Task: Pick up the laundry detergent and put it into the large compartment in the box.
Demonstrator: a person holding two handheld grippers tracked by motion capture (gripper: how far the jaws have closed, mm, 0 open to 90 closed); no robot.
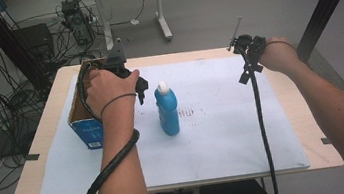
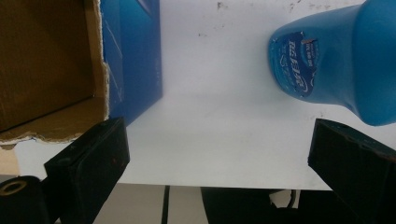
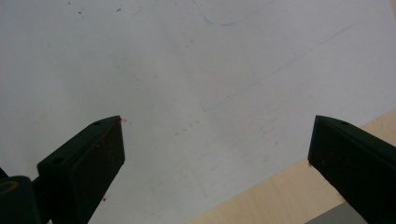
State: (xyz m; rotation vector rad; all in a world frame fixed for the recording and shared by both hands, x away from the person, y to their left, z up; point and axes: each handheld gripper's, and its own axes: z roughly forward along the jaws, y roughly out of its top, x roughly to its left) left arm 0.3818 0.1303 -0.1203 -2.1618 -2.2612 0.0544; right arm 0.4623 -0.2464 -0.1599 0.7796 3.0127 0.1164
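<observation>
**Blue bottle, open box, nothing grabbed yet**

Blue plastic bottle (image 1: 167,109) with a white cap is standing upright mid-table on the white sheet (image 1: 225,135), just right of the open cardboard box (image 1: 83,119) with blue sides. From my seat it looks like the approach step: my left gripper (image 1: 139,88) hovers over the gap between box and bottle, jaws wide apart and holding nothing. In the left gripper view the box wall (image 2: 133,51) sits by one jaw and the bottle (image 2: 336,60) is up near the other.

My guess is the next move is shifting the left gripper over toward the bottle, getting the jaws either side of its body, then closing. The cap end looks narrow, so I'd go for the body.

Right gripper (image 1: 250,59) is parked well apart near the far right edge, jaws spread too, over bare sheet (image 3: 187,70) and the wooden table edge (image 3: 289,191).

Room's a grey floor with a mess of cables (image 1: 4,99) on the left and another table's legs (image 1: 163,12) behind.
</observation>
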